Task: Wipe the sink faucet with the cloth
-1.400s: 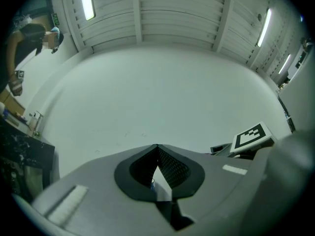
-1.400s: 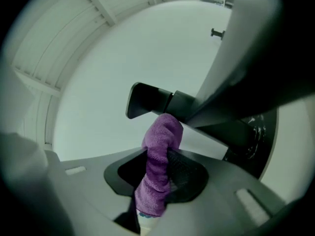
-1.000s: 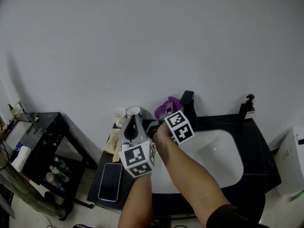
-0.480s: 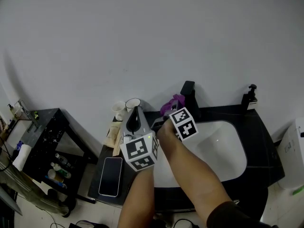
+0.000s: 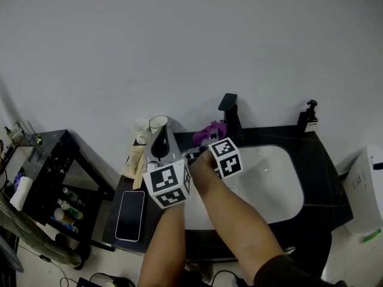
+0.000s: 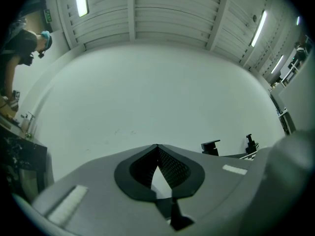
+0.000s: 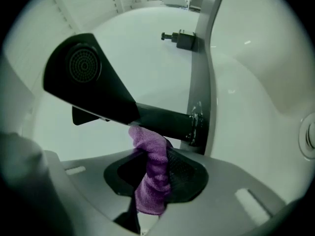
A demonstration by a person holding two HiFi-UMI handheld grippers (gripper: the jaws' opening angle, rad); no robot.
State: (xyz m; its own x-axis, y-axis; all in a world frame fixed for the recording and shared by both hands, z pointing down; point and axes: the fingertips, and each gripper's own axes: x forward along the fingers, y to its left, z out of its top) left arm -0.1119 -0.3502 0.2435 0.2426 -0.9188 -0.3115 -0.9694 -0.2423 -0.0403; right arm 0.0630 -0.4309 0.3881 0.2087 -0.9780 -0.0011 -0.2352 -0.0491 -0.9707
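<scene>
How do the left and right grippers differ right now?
The right gripper is clamped on the purple cloth; the left gripper is shut on nothing. The right gripper holds the cloth against the black faucet; the left gripper points at the wall. Shared: both are shut.

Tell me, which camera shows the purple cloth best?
The right gripper view: the purple cloth sits large between the right gripper's jaws, pressed up against the black faucet. The head view shows only a small purple bunch beside the faucet. The left gripper view shows none of it.
</scene>
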